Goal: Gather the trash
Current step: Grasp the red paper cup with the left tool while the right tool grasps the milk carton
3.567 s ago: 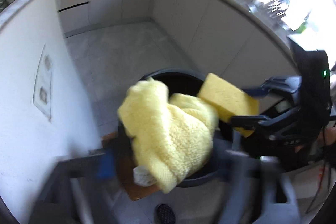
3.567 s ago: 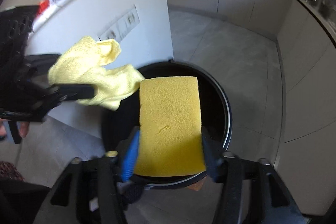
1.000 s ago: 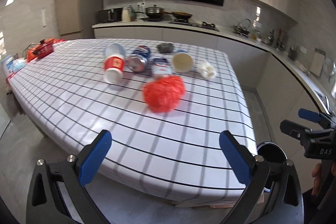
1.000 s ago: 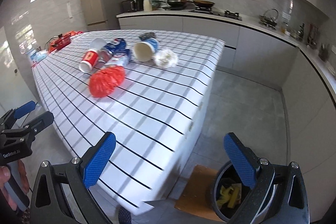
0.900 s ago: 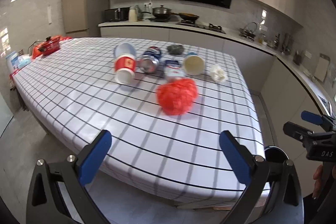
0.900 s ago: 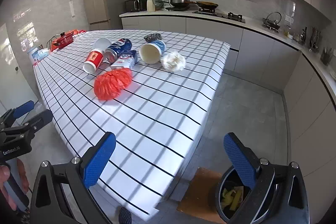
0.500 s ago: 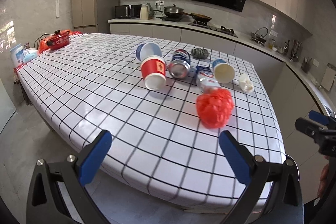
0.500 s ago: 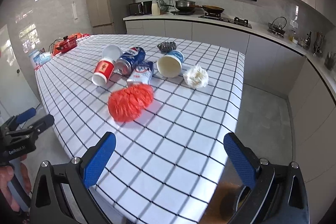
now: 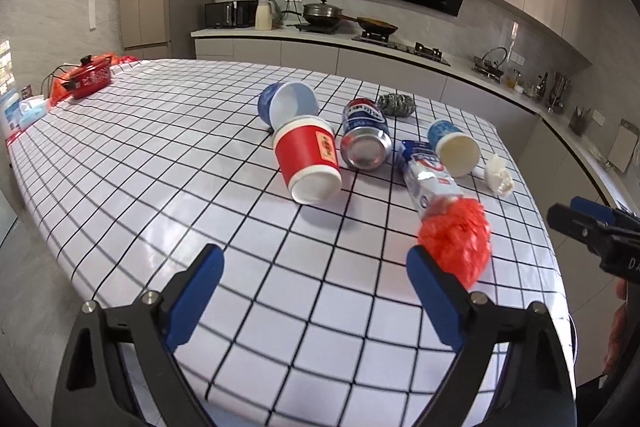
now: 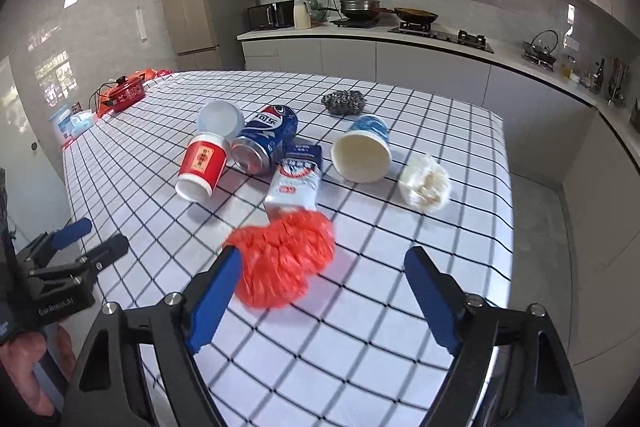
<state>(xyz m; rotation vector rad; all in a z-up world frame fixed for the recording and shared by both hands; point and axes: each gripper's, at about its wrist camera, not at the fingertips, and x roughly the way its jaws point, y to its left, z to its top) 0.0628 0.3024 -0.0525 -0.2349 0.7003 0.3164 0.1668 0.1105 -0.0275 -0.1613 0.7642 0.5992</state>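
Trash lies clustered on a checked table [image 9: 160, 163]: a red cup [image 9: 308, 163], a soda can [image 9: 365, 135] and a crumpled red bag [image 10: 282, 259]. The right gripper [image 10: 320, 291], jaws closing on nothing, hovers with the bag at 11 o'clock. The left gripper [image 9: 316, 291], also empty and closing, has the cup at 12 o'clock.

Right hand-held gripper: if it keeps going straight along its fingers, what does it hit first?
Most likely the crumpled red plastic bag. It lies on the checked tablecloth, just ahead of the right hand-held gripper and nearer its left finger. The jaws are closing with nothing between them yet. Depth is hard to judge.
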